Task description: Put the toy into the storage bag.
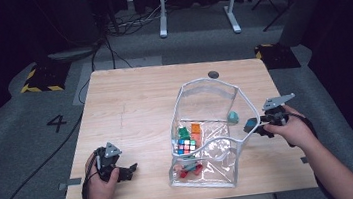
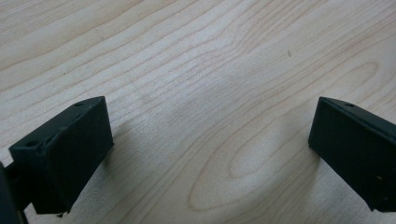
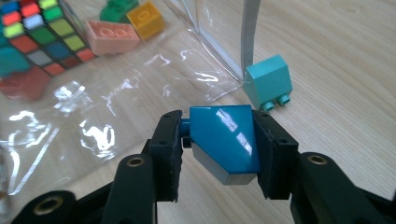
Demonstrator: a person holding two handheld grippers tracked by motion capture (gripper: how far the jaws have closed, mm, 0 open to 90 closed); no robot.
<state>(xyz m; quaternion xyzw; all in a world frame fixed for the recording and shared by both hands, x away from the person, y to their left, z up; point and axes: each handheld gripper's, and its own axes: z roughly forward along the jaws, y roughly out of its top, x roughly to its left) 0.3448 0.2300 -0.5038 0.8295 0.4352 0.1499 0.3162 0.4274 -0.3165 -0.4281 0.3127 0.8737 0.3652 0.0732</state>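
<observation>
Blue block (image 3: 225, 140) clamped in right gripper (image 3: 219, 149) jaws (studs seen close up), left gripper (image 2: 210, 149) jaws apart over wood table (image 2: 196, 60).

A clear bag (image 1: 208, 131) stands open on the wooden table (image 1: 130, 105) with toys inside. The right gripper (image 1: 256, 122) holds a blue block (image 1: 249, 124) beside it. The left gripper (image 1: 124, 172) rests apart.

Blue block (image 3: 224, 137): glossy, slanted top face, grey underside, a stud showing on one side. Clamped between the two black pads of the right gripper (image 3: 217, 149), held clear of the table, tilted. It sits just outside the clear plastic bag (image 1: 213, 173), beside the bag's white-edged right rim, near its open side.
</observation>
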